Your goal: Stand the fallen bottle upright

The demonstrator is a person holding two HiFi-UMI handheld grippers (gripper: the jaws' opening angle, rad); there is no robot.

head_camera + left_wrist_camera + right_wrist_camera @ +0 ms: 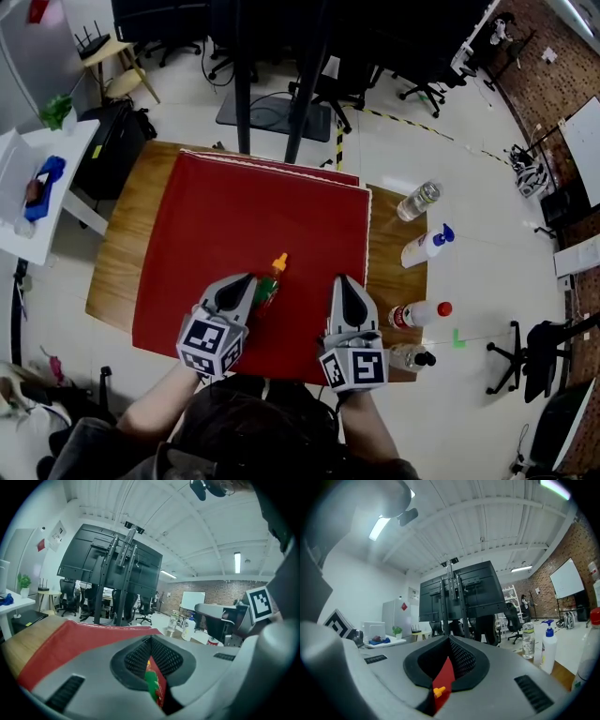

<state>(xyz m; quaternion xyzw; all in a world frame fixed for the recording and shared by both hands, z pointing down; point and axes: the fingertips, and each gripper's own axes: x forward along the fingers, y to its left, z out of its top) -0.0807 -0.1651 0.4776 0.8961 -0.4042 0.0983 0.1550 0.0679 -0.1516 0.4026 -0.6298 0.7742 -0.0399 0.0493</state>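
Note:
A small bottle (268, 287) with an orange cap (279, 262) and a green and red label lies on the red mat (244, 225), cap pointing away from me. My left gripper (247, 279) is shut just to the bottle's left, covering part of its body. In the left gripper view the label (152, 684) shows through the thin slit below the closed left gripper (150, 641). My right gripper (347, 281) is shut, a short way right of the bottle and holding nothing. In the right gripper view the cap (438, 691) shows through the slit of the right gripper (450, 641).
The mat covers most of a wooden table (127, 234). On its bare right strip are a clear bottle (418, 201), a white spray bottle (427, 247), a red-capped white bottle (419, 313) on its side and a black-capped bottle (410, 356). Black stand posts (244, 84) rise beyond the far edge.

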